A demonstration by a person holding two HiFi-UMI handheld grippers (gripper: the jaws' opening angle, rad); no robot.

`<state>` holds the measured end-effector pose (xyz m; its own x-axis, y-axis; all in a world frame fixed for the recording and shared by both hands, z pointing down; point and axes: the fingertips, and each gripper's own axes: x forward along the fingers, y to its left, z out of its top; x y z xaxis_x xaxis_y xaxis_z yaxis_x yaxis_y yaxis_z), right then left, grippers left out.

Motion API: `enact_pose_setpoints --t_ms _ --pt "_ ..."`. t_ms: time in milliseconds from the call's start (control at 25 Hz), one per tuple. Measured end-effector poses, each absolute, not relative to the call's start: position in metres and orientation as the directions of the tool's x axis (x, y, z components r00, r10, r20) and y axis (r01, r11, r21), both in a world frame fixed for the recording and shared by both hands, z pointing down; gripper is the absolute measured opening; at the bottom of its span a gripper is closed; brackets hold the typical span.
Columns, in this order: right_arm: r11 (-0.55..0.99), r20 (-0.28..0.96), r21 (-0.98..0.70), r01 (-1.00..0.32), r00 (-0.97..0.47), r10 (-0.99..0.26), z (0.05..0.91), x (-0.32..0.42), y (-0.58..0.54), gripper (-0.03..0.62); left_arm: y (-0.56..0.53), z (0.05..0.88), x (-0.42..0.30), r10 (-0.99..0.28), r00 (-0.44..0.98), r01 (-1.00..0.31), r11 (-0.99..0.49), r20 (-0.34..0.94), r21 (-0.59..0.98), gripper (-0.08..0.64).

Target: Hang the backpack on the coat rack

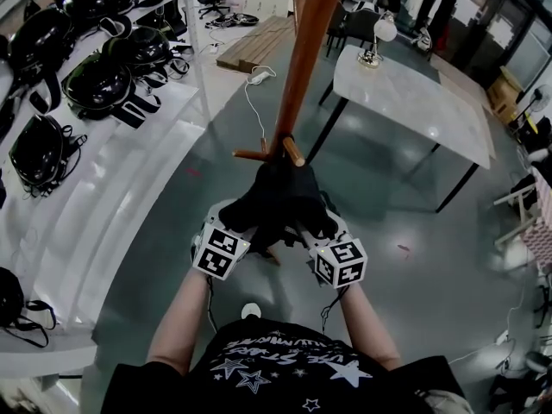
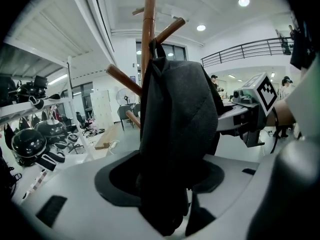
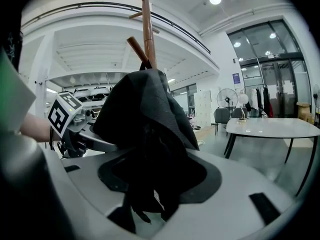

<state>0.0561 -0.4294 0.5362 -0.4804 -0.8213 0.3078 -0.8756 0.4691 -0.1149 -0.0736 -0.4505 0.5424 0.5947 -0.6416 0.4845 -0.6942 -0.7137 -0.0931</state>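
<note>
Left gripper view: backpack (image 2: 175, 124) hung on a coat rack (image 2: 148, 14) peg (image 2: 169, 30), left claw (image 2: 167, 184) and right claw (image 3: 160, 184) spread loosely around it; may tug it off through snagged fabric.

- Left of the rack (image 1: 304, 67), shelves (image 1: 129, 171) with helmets (image 1: 95, 84) block the way; a strip of floor (image 1: 216, 145) between is free.
- Right of the rack, open floor reaches to a table (image 1: 414, 93).
- On the rack's near side, the backpack (image 1: 280, 195) and pegs (image 1: 294, 151) stand in the way.
</note>
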Motion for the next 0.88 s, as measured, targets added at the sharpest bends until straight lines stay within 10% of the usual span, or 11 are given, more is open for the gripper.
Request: enact_pose_setpoints --t_ms 880 --pt "0.496 0.333 -0.129 -0.859 -0.509 -0.794 0.538 0.085 -0.388 0.304 -0.419 0.519 -0.078 -0.723 0.512 -0.783 -0.615 0.464 -0.094 0.37"
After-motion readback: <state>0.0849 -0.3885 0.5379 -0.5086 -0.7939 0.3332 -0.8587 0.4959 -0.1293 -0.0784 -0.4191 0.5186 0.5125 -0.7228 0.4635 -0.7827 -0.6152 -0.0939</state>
